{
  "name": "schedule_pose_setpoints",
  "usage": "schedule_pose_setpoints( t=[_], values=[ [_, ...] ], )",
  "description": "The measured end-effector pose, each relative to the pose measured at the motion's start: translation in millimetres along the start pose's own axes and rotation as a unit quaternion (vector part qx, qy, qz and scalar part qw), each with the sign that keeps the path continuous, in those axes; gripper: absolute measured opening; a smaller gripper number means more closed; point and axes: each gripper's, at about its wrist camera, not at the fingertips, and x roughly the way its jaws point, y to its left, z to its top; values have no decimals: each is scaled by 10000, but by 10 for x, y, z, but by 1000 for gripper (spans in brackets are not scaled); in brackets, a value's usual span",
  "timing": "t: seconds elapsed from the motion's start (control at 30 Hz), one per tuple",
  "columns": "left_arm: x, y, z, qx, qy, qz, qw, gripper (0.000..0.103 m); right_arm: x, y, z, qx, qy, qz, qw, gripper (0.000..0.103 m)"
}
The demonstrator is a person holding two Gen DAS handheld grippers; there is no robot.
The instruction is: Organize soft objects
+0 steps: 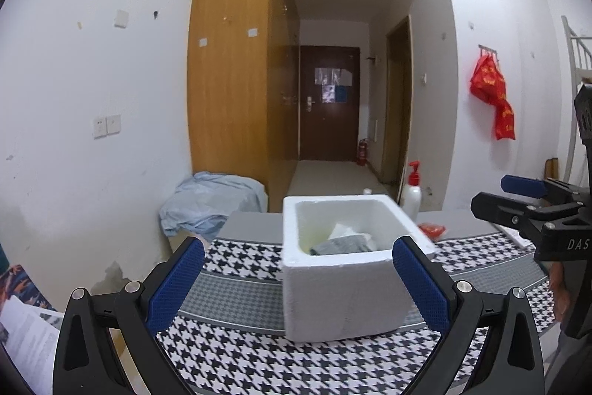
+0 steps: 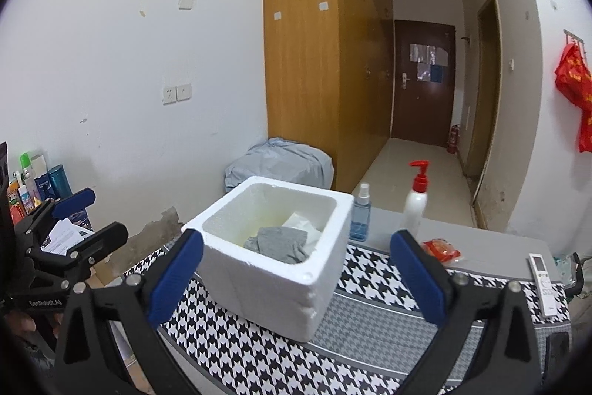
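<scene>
A white foam box [image 1: 344,287] [image 2: 259,280] stands on the houndstooth cloth [image 1: 259,354] [image 2: 266,350]. Inside it lie a grey soft cloth [image 1: 342,244] [image 2: 279,243] and a white one [image 1: 342,230] [image 2: 301,221]. My left gripper [image 1: 298,274] is open in front of the box, nothing between its blue pads. My right gripper [image 2: 296,271] is also open wide and holds nothing; the box sits just beyond it. Each gripper shows at the edge of the other's view: the right one [image 1: 518,198] and the left one [image 2: 85,221].
A white pump bottle with red top [image 1: 412,191] [image 2: 416,202] and a blue spray bottle [image 2: 359,215] stand behind the box. A red packet [image 1: 433,230] [image 2: 442,250] and a remote [image 2: 542,278] lie on the right. Papers [image 1: 26,332] and toiletries [image 2: 33,184] sit left.
</scene>
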Motion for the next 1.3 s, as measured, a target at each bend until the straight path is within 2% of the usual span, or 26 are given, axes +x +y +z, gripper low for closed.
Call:
schedule_pose_setpoints(
  t=[0.53,0.87,1.17,1.3],
  values=[
    [-254,-326,115,173,-357,-228,9990,102,-514,-64,-147,27,-272,-406,9988,102],
    [-474,-417,-2,259,-471,-344,9980,102,-768,15,-349,38,-315,-464,9984,102],
    [-739,-410,-135,215,-618,-350,9972,102,-1002,189,-526,-73,-571,-551,9968,102],
    [-877,-447,-188,271,-703,-468,9961,102,-1094,246,-594,-89,-646,-611,9960,102]
  ],
)
